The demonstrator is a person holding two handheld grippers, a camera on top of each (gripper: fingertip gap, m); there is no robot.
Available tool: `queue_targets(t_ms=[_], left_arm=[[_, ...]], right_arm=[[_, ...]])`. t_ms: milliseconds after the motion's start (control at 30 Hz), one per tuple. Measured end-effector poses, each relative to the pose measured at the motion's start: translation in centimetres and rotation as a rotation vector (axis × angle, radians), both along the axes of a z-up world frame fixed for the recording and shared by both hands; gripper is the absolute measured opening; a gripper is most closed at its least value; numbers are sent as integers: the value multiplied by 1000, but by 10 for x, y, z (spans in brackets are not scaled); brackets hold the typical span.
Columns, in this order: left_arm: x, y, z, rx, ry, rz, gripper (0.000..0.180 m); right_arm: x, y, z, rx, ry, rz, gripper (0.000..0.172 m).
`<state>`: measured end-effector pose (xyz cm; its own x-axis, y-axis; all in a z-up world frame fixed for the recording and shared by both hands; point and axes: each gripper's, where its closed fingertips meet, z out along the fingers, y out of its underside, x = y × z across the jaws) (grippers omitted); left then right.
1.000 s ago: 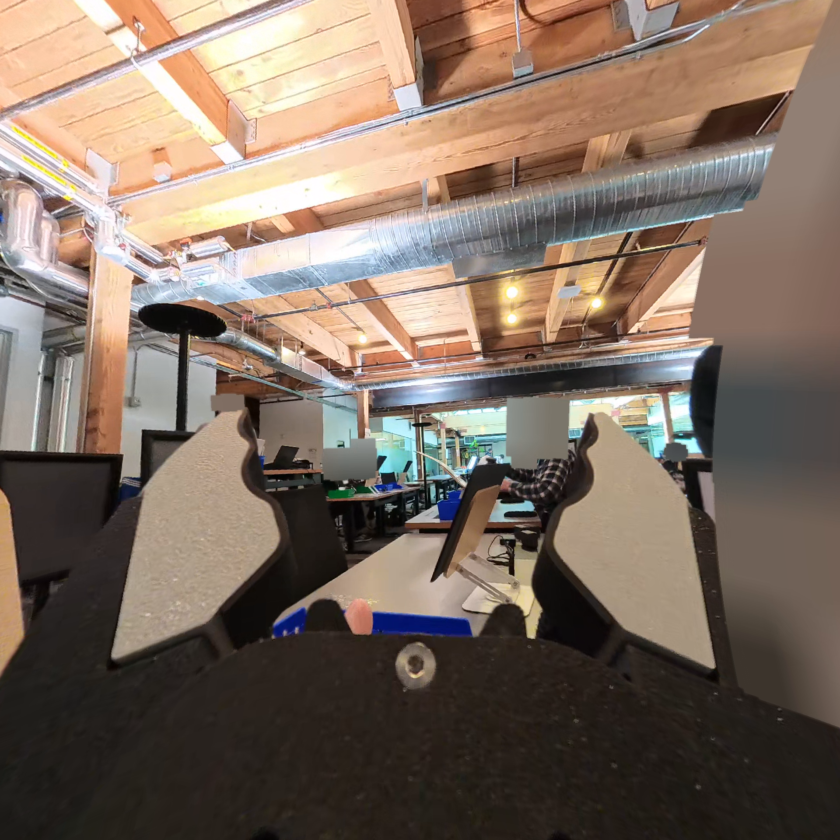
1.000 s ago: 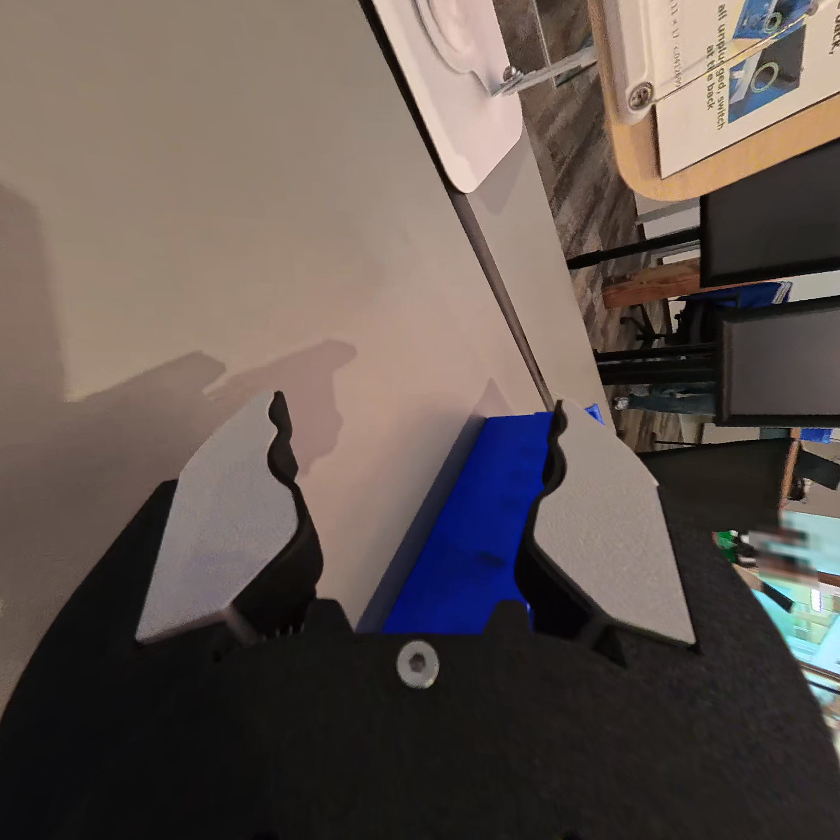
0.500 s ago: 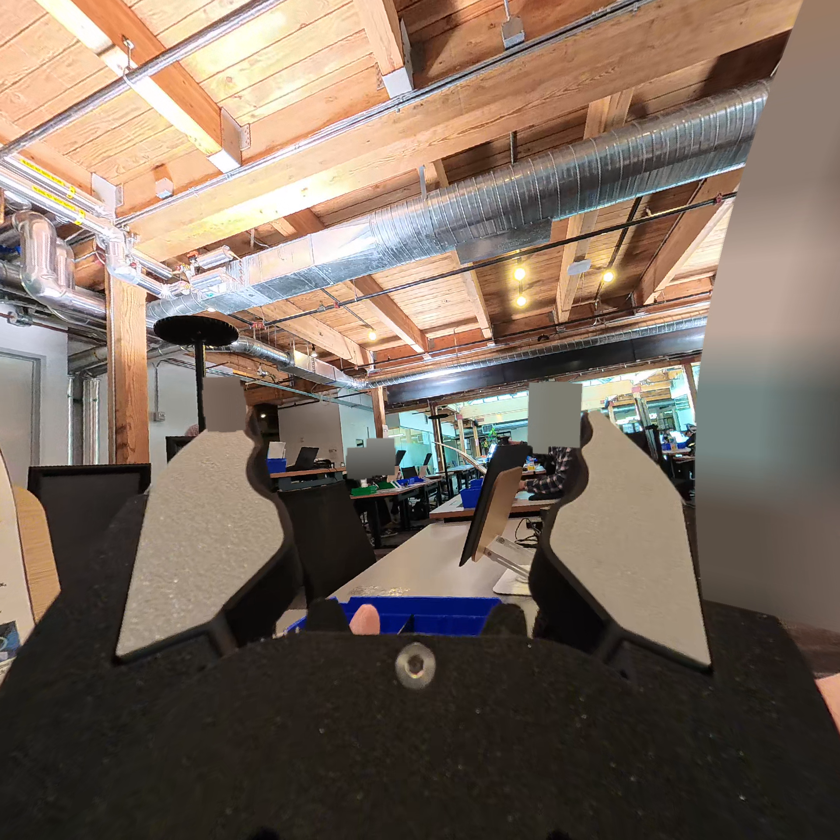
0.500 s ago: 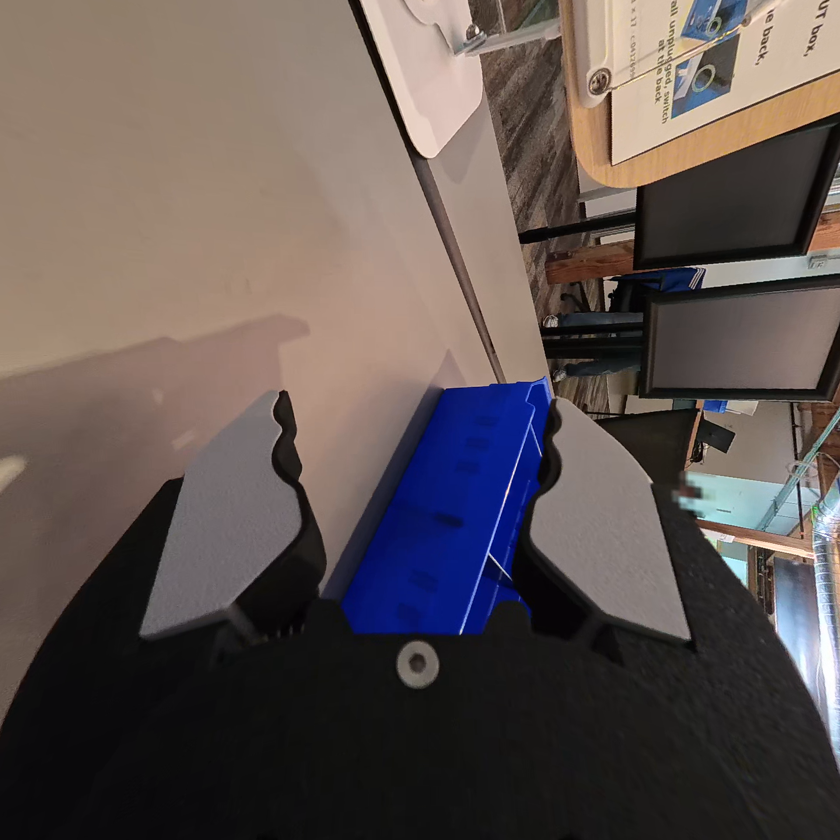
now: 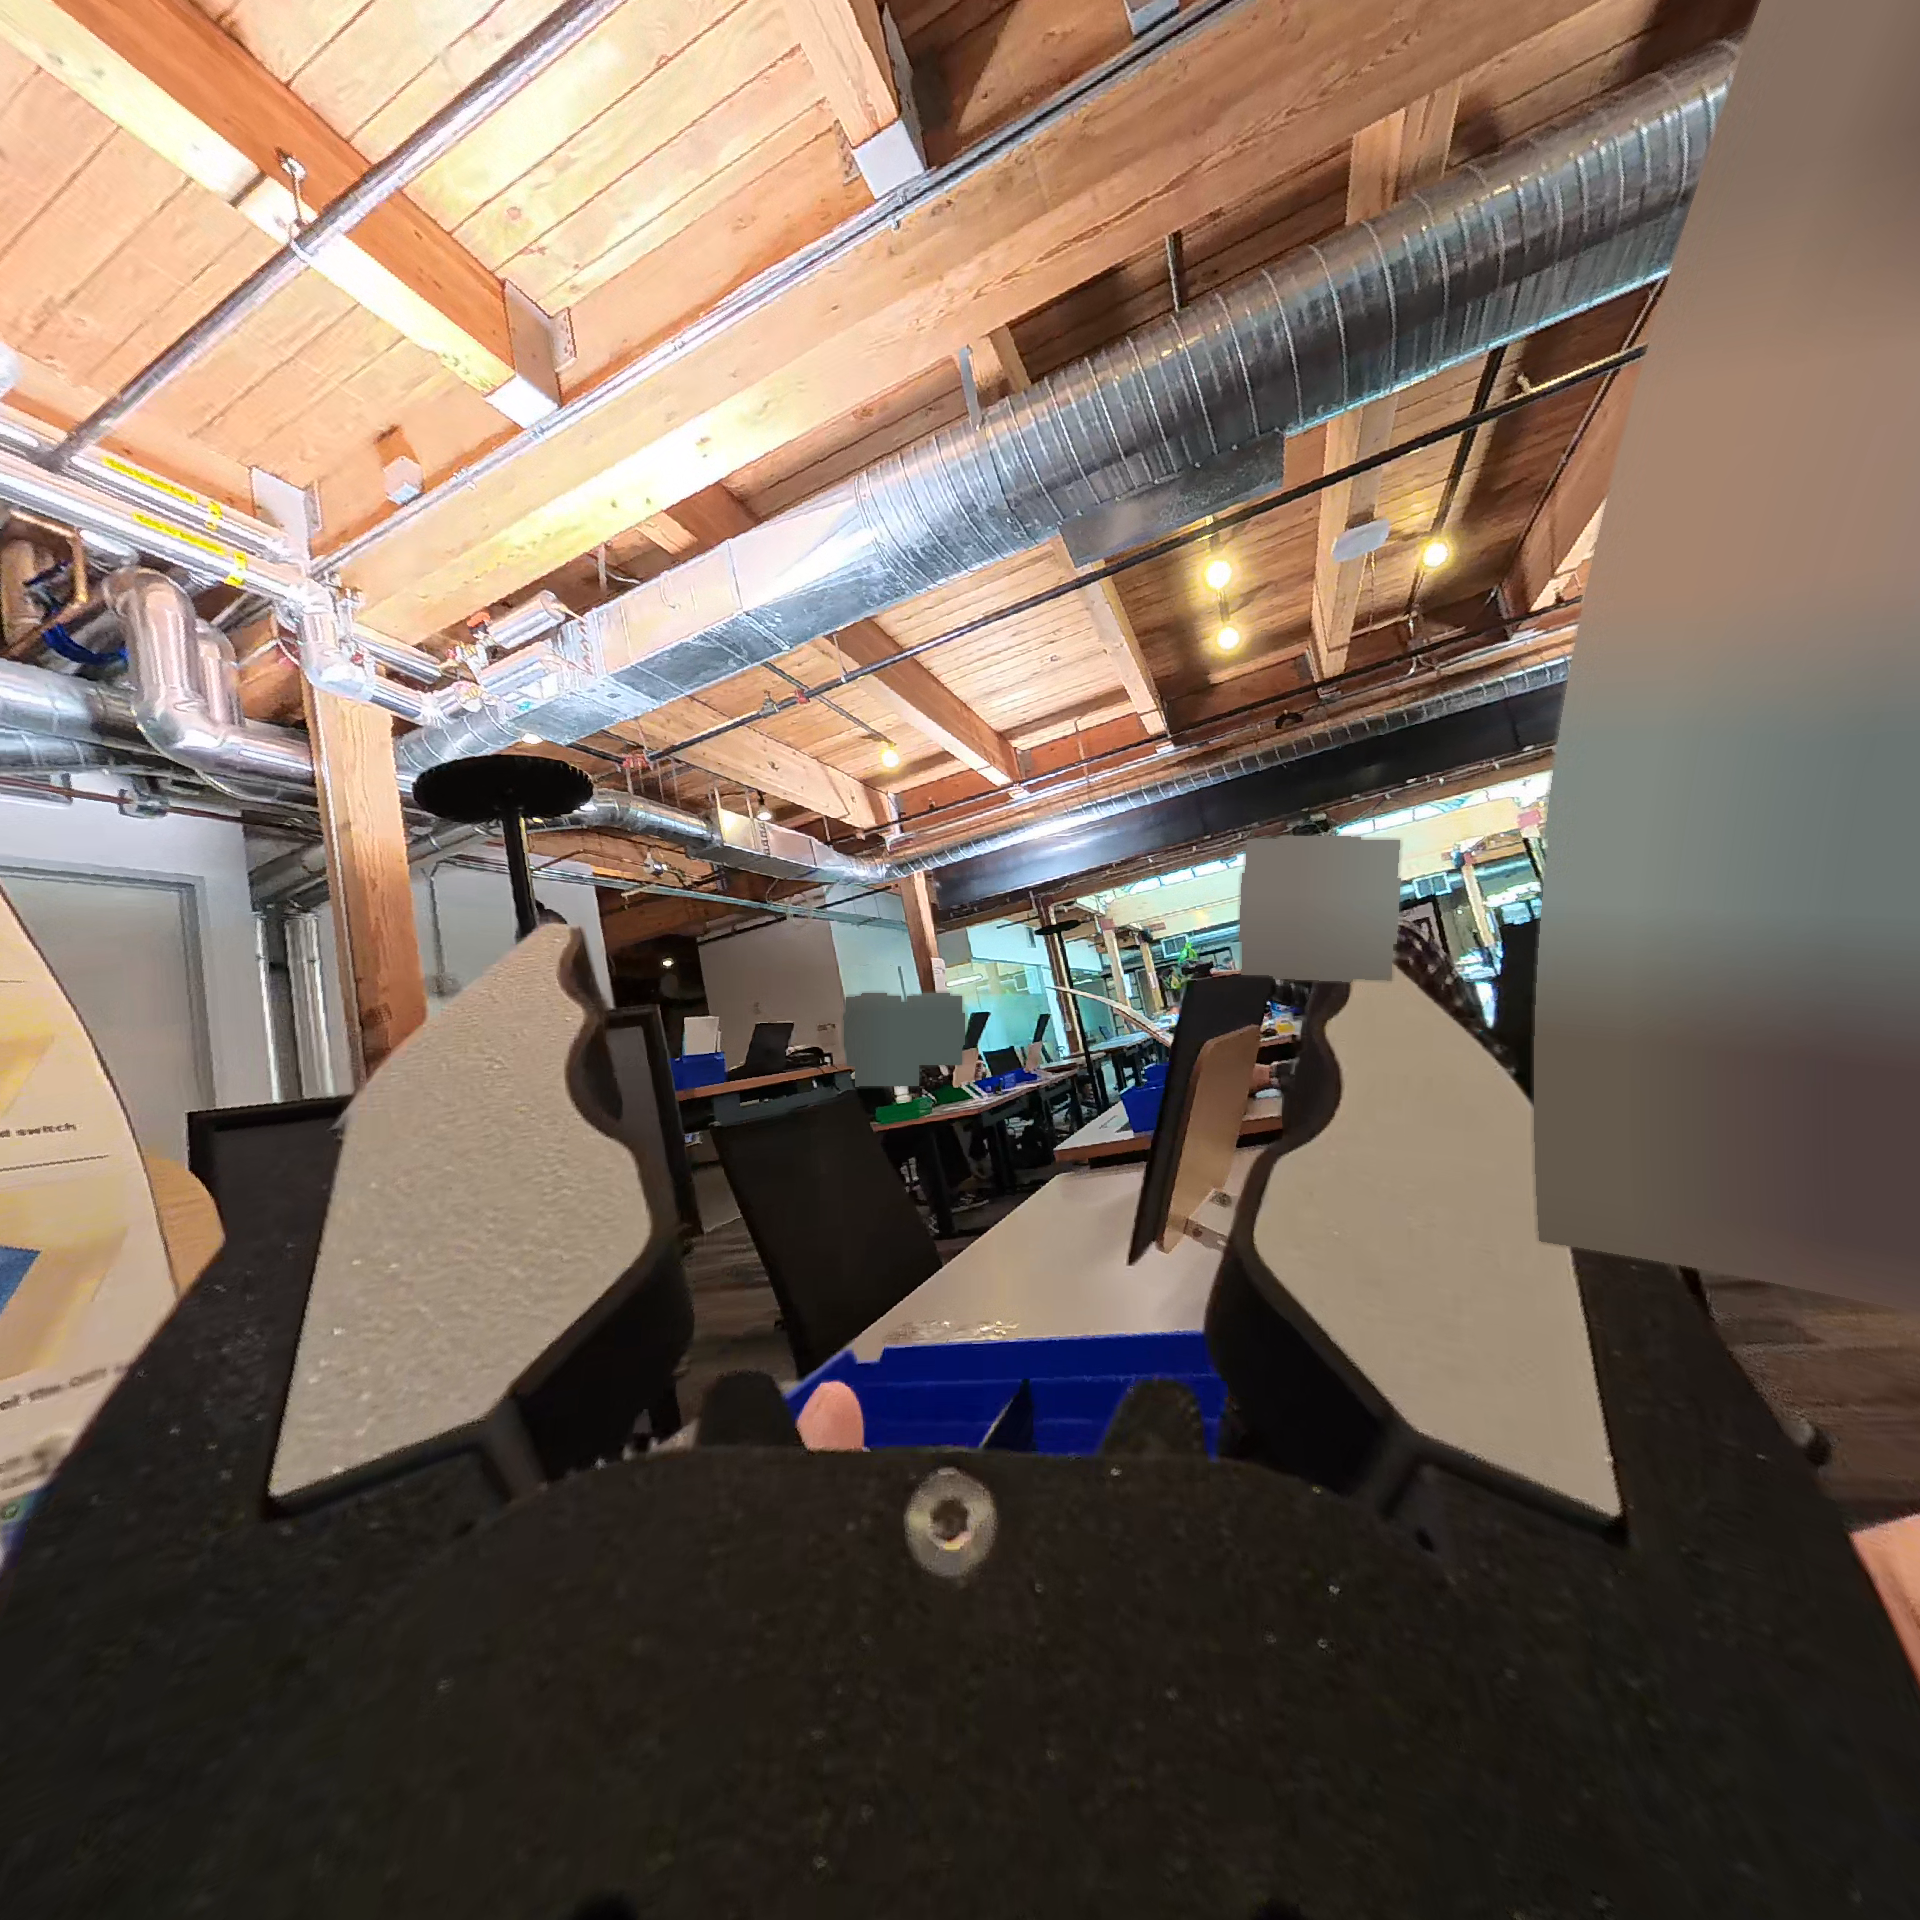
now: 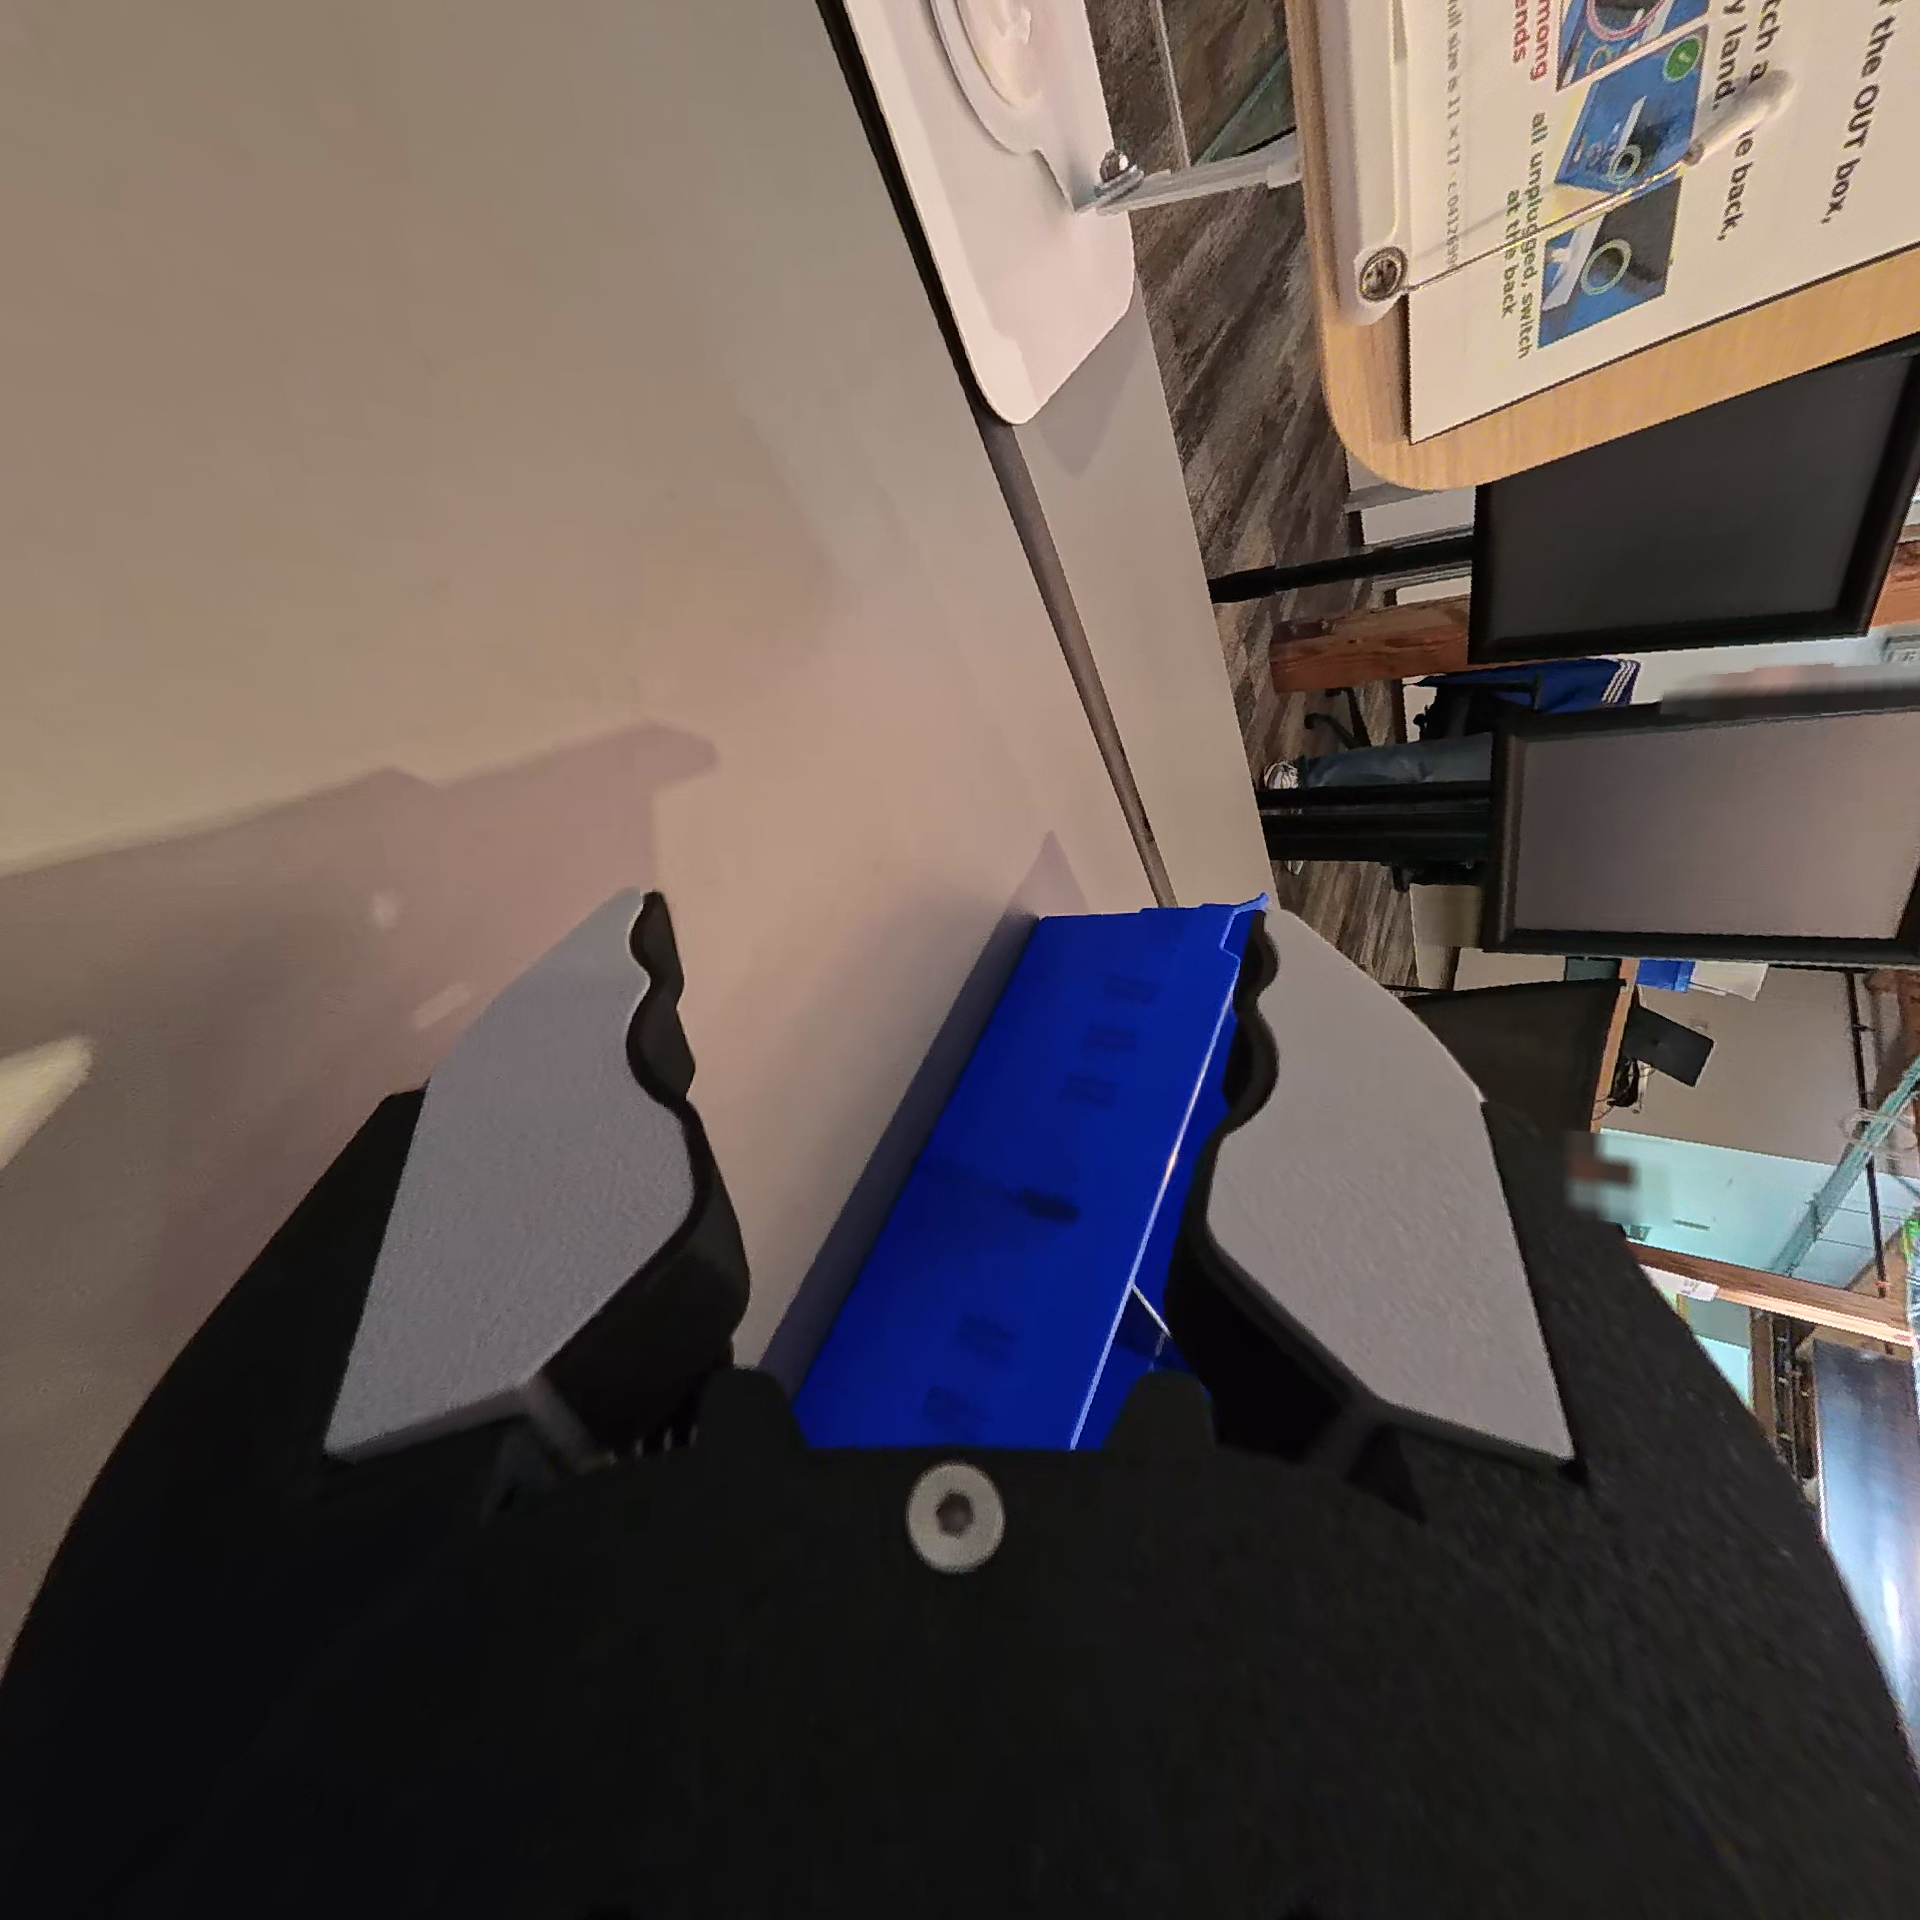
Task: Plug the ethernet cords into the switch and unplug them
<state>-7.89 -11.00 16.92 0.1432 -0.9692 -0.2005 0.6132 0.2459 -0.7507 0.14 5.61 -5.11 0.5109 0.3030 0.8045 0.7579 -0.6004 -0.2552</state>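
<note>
Neither the ethernet cords nor the switch shows in either view, so this looks like the approach stage, before any plugging: the left gripper points up toward a wood-beam ceiling with its grey textured pads spread wide on nothing, a blue plastic bin low between them on the long grey table. The right gripper is rolled sideways over that grey table, jaws also released and empty, the blue plastic bin lying beyond its fingers. The next move probably calls for tilting both grippers down to find the cords and the switch, possibly inside the bin, though that cannot be told from here.
</note>
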Motion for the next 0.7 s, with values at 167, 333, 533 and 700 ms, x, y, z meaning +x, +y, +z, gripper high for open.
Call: queue_targets(t_ms=[167, 333, 533, 700], left_arm=[[-14, -20, 19, 25, -52, -28, 125], [-44, -43, 48, 133, -118, 26, 122], [-76, 5, 67, 66, -93, 220, 113], [-70, 113, 21, -160, 278, 461, 91]], right_arm=[[-1, 0, 1, 0, 12, 12, 100], [1, 2, 2, 6, 30, 18, 100], [2, 18, 18, 123, 109, 89, 104], [33, 43, 39, 332, 285, 101, 102]])
